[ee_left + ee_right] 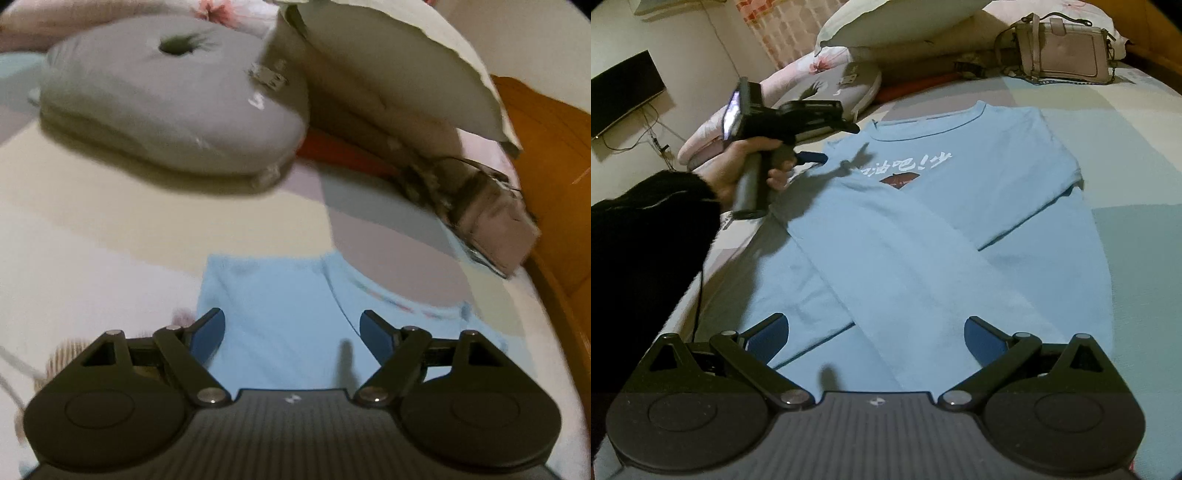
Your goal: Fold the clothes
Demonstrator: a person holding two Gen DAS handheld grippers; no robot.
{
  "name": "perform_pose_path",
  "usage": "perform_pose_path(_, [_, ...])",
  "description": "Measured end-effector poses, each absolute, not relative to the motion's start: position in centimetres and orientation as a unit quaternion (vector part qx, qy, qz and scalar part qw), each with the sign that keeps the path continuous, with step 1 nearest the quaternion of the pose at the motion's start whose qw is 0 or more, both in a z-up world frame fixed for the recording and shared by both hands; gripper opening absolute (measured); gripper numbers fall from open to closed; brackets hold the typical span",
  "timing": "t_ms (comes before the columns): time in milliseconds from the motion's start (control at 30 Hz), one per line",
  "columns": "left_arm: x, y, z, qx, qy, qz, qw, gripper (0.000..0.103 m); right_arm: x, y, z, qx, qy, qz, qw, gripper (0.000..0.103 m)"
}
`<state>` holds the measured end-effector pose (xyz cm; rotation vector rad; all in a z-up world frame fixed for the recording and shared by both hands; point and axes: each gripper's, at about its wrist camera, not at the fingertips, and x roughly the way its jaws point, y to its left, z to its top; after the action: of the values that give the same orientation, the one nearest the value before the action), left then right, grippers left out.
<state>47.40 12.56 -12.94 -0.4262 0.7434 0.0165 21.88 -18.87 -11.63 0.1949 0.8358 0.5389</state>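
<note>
A light blue long-sleeved shirt [960, 206] lies flat on the bed, front up, showing white characters and a dark red print. One sleeve [916, 273] is folded diagonally across the body toward the hem. In the right wrist view a hand holds my left gripper [834, 142] at the shirt's left shoulder edge. From the left wrist view that gripper [291, 328] stands open over the blue fabric [280, 295] near the collar, nothing pinched. My right gripper [875, 332] is open above the folded sleeve's end and the hem, nothing pinched.
A grey round cushion [170, 107], a white pillow [388, 85] and a pale handbag [1063, 51] lie at the head of the bed, with a red strip [343, 151] between them. The wooden bed frame [546, 147] runs along the right. A black sleeve [646, 229] fills the left.
</note>
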Motion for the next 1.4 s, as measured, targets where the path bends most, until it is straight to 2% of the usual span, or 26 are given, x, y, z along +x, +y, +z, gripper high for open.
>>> perform_pose_path(100, [47.2, 12.1, -11.6, -0.196, 0.363, 0.032, 0.911, 0.078, 21.9, -19.1, -11.6, 0.098, 0.402, 0.257, 0.874, 0.103])
perform_pose_path(300, [41.0, 8.8, -8.7, -0.208, 0.389, -0.068, 0.895, 0.08, 21.6, -19.5, -11.1, 0.106, 0.396, 0.257, 0.875, 0.103])
perform_pose_path(533, [40.2, 4.5, -10.6, -0.204, 0.458, -0.12, 0.857, 0.08, 21.7, -19.3, -11.2, 0.104, 0.402, 0.256, 0.873, 0.103])
perform_pose_path(633, [41.2, 3.8, -11.2, -0.193, 0.436, -0.111, 0.872, 0.083, 21.9, -19.4, -11.4, 0.105, 0.406, 0.253, 0.872, 0.103])
perform_pose_path(767, [42.7, 3.5, -11.3, -0.201, 0.421, -0.091, 0.88, 0.082, 21.9, -19.4, -11.3, 0.105, 0.406, 0.254, 0.872, 0.103])
perform_pose_path(967, [37.6, 3.3, -8.5, -0.163, 0.381, -0.128, 0.901, 0.084, 21.7, -19.5, -11.0, 0.111, 0.401, 0.258, 0.872, 0.103])
perform_pose_path(1200, [33.8, 3.8, -11.8, -0.155, 0.401, -0.161, 0.889, 0.085, 21.2, -19.2, -10.5, 0.107, 0.394, 0.261, 0.875, 0.103])
perform_pose_path(1300, [31.0, 4.4, -11.9, -0.129, 0.382, -0.162, 0.901, 0.086, 20.9, -19.0, -10.1, 0.1, 0.387, 0.266, 0.877, 0.103])
perform_pose_path(1400, [28.8, 3.4, -11.2, -0.044, 0.388, -0.154, 0.908, 0.086, 20.6, -18.8, -10.0, 0.091, 0.384, 0.268, 0.879, 0.103])
